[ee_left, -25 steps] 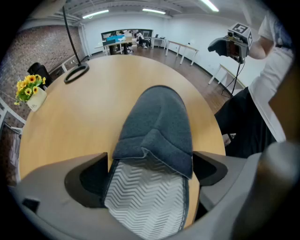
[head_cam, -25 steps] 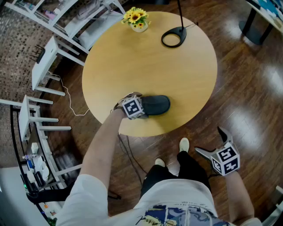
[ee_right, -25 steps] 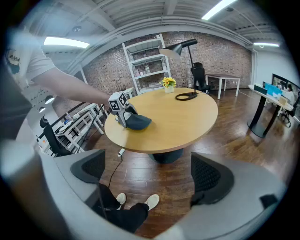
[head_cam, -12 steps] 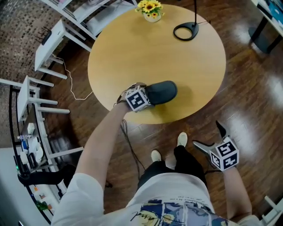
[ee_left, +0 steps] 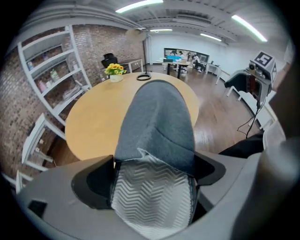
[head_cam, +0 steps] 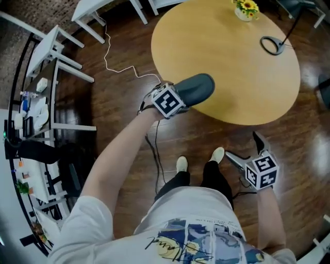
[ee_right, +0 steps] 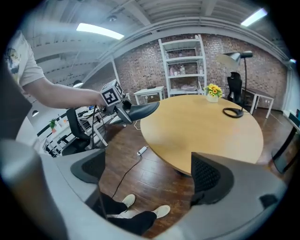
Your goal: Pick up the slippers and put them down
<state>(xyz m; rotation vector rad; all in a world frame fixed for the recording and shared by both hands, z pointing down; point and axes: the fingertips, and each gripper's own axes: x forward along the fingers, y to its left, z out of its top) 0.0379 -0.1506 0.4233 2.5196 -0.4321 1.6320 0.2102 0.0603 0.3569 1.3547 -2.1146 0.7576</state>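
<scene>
A dark grey slipper (head_cam: 198, 87) hangs over the near left edge of the round wooden table (head_cam: 242, 72), its toe pointing over the tabletop. My left gripper (head_cam: 181, 97) is shut on its heel. In the left gripper view the slipper (ee_left: 157, 122) fills the space between the jaws, pale zigzag sole toward the camera. My right gripper (head_cam: 242, 146) is open and holds nothing, low over the wooden floor by the person's right side. In the right gripper view the slipper (ee_right: 140, 110) shows far off at the table (ee_right: 211, 131) edge. No second slipper is in view.
A small pot of yellow flowers (head_cam: 246, 9) and a lamp's black ring base (head_cam: 271, 45) stand at the table's far side. White shelving and chairs (head_cam: 56, 46) line the left. A white cable (head_cam: 121, 69) trails on the floor. The person's feet (head_cam: 181, 165) stand below.
The left gripper has lifted the slipper off the tabletop and holds it at the table's near edge. The head view has swung left. The right gripper stays low and open.
</scene>
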